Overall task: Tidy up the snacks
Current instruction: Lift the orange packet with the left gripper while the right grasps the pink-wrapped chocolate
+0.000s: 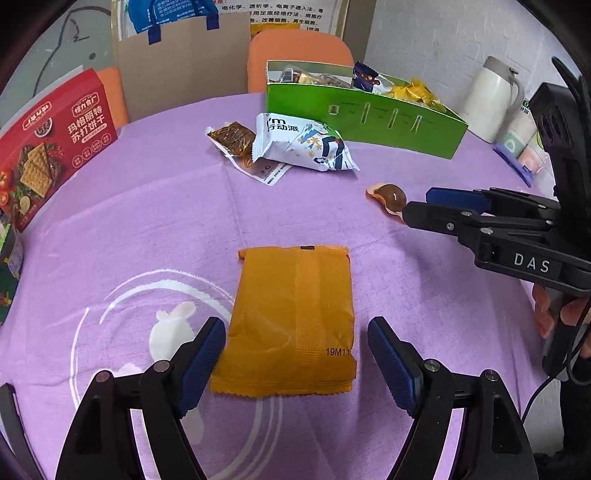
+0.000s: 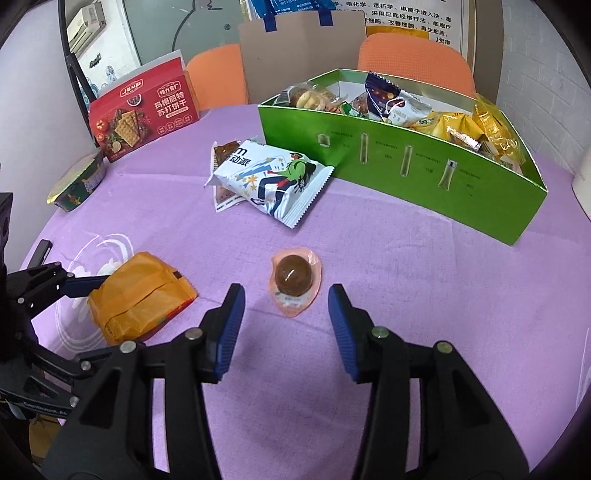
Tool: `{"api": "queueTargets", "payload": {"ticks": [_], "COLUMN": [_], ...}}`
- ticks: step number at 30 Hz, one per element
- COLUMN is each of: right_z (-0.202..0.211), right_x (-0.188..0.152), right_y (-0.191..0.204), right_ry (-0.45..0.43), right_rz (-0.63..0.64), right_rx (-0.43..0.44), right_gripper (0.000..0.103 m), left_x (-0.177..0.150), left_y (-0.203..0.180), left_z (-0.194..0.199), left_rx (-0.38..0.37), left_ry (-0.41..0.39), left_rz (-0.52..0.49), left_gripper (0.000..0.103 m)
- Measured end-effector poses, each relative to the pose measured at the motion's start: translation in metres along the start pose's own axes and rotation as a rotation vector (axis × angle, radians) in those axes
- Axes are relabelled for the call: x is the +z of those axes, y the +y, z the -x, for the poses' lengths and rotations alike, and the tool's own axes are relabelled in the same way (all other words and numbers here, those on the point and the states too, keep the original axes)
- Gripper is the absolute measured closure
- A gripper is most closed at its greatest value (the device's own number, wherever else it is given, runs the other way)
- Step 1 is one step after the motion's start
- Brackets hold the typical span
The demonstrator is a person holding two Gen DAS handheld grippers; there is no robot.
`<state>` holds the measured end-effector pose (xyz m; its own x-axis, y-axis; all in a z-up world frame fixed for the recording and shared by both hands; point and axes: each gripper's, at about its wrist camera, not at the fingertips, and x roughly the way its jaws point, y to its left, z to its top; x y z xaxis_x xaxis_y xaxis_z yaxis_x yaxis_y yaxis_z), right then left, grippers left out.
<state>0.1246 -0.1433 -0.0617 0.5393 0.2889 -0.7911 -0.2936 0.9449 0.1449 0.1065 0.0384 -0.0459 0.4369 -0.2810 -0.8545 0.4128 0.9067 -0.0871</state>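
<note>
The purple-clothed worktop carries a green box filled with snacks at its far side, with a white packet lying just in front. Nearer, the left hand-held gripper stands with fingers apart astride an orange packet, and the right hand-held gripper, likewise spread, flanks a small round brown sweet.

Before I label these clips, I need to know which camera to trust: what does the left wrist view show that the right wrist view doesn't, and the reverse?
Only the left wrist view shows the white jug and stacked cups. Only the right wrist view shows the air conditioner and the round tin. Both show the orange packet, the brown candy, the white snack bag, the green box and the red cracker box.
</note>
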Motion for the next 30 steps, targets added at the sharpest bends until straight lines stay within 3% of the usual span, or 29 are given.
{"api": "queueTargets", "payload": {"ticks": [3,5,6,7,13,17,18,19,21,27,28,30], "right_z": [-0.008,-0.012,-0.014,-0.014,0.003,0.01,0.01,0.009,0.004,-0.024,-0.023,-0.023], "right_x": [0.003,0.002,0.0,-0.002,-0.007,-0.004,-0.003,-0.002,0.001,0.008,0.009,0.01], "right_y": [0.002,0.003,0.002,0.002,-0.006,-0.005,-0.004,-0.001,0.003,0.005,0.005,0.003], "right_ry": [0.007,0.019,0.024,0.021,-0.023,-0.033,-0.037,-0.038,-0.039,0.004,-0.005,-0.004], "right_rz": [0.007,0.003,-0.004,-0.012,-0.052,-0.013,-0.004,0.004,0.022,0.023,0.022,0.005], "right_rx": [-0.007,0.0,0.005,0.018,0.051,0.054,0.055,0.05,0.039,0.025,0.027,0.051], "right_gripper": [0.055,0.071,0.088,0.096,0.099,0.098,0.089,0.073,0.063,0.063,0.073,0.075], "left_x": [0.001,0.001,0.001,0.001,0.002,0.003,0.003,0.003,0.002,0.006,0.008,0.011], "left_y": [-0.001,-0.006,-0.007,-0.008,-0.005,-0.004,-0.004,-0.005,-0.004,-0.001,0.001,0.004], "left_z": [-0.002,-0.003,-0.004,-0.004,0.0,-0.001,-0.001,-0.001,0.001,0.021,0.025,0.032], "left_rx": [0.018,0.054,0.063,0.07,0.032,0.02,0.02,0.015,0.006,0.016,0.021,0.022], "left_ry": [-0.004,-0.013,-0.019,-0.026,-0.044,-0.042,-0.041,-0.041,-0.048,-0.093,-0.103,-0.119], "left_rz": [-0.002,-0.012,-0.013,-0.013,0.052,0.078,0.082,0.086,0.096,0.114,0.119,0.134], "left_gripper": [0.024,0.033,0.034,0.037,0.052,0.053,0.053,0.053,0.053,0.053,0.053,0.053]}}
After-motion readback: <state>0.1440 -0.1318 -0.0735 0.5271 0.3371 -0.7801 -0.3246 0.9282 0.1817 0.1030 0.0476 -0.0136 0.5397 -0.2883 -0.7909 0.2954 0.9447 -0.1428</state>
